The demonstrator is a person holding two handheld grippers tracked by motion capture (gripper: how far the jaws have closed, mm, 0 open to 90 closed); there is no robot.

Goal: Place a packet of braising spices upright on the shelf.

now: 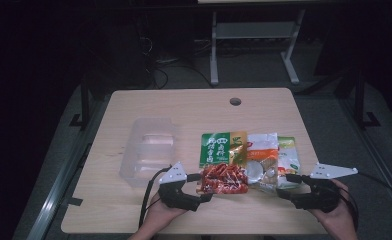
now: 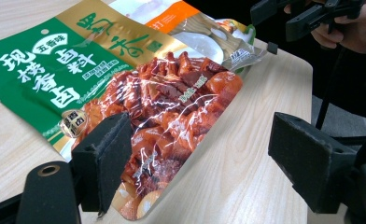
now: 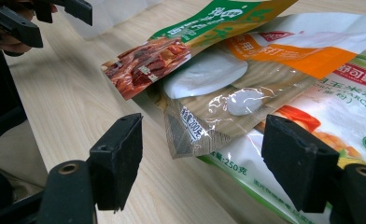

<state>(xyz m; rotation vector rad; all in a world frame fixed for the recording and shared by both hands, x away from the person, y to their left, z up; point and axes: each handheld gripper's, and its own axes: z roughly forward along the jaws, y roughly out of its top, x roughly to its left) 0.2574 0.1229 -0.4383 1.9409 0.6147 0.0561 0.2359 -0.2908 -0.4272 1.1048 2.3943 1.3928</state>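
Food packets [image 1: 246, 160] lie overlapped on the bench [image 1: 194, 107] beside a clear tub [image 1: 149, 150]; left hand-held gripper [image 1: 196, 187] and right hand-held gripper [image 1: 289, 187], both spread, flank them, likely poised to grasp.

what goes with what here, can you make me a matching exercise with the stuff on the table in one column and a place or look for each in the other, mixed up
Things:
1. clear plastic bin
2. green and gold pouch
3. orange and white packet
4. starch bag

Descriptions:
A. lies on top of the pile, with red food on its lower front
B. stands empty at the left, apart from the packets
C. at the right end of the pile, under the packet beside it
D. in the middle of the pile, with an orange band across it

Pairs: 1-B, 2-A, 3-D, 4-C
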